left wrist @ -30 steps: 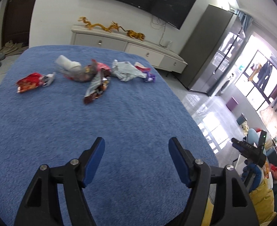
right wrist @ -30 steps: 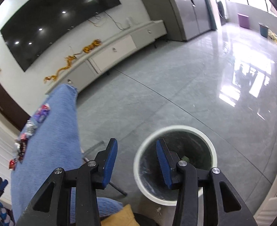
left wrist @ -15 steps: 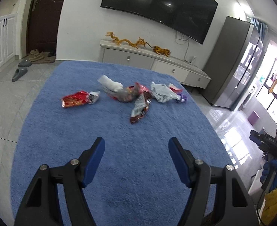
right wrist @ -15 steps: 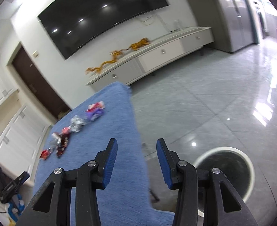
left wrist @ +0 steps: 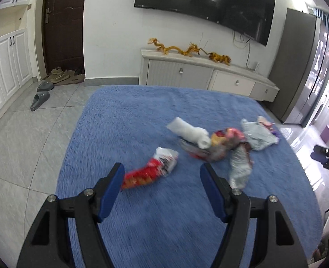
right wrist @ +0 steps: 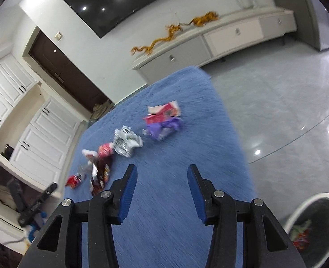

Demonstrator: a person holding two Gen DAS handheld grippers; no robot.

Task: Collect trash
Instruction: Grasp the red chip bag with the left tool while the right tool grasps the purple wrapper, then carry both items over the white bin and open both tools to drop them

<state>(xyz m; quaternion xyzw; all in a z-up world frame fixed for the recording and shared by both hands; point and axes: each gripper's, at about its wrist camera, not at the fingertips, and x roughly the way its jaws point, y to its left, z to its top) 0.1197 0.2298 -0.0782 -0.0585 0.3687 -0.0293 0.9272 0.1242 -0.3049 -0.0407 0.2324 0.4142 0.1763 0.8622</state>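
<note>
Several pieces of trash lie on a blue cloth-covered table (left wrist: pixel 155 223). In the left wrist view a red snack bag (left wrist: pixel 150 172) lies just beyond my left gripper (left wrist: pixel 162 176), which is open and empty. A white paper wad (left wrist: pixel 190 131), a crumpled red wrapper (left wrist: pixel 222 143) and silver wrappers (left wrist: pixel 257 135) lie farther right. In the right wrist view my right gripper (right wrist: pixel 162 179) hangs above the blue table (right wrist: pixel 171 223), empty, its jaws opening. A purple wrapper (right wrist: pixel 163 128), a silver wrapper (right wrist: pixel 126 141) and dark wrappers (right wrist: pixel 99 174) lie ahead of it.
A white-rimmed bin (right wrist: pixel 316 230) with some trash inside stands on the tiled floor at the lower right. A low white cabinet (left wrist: pixel 200 76) with golden dragon figures runs along the far wall under a television. Slippers (left wrist: pixel 40 99) lie by the door.
The right gripper has swung from above the bin to over the blue table. The left gripper has moved closer to the trash, with the red snack bag now just ahead of its fingers.
</note>
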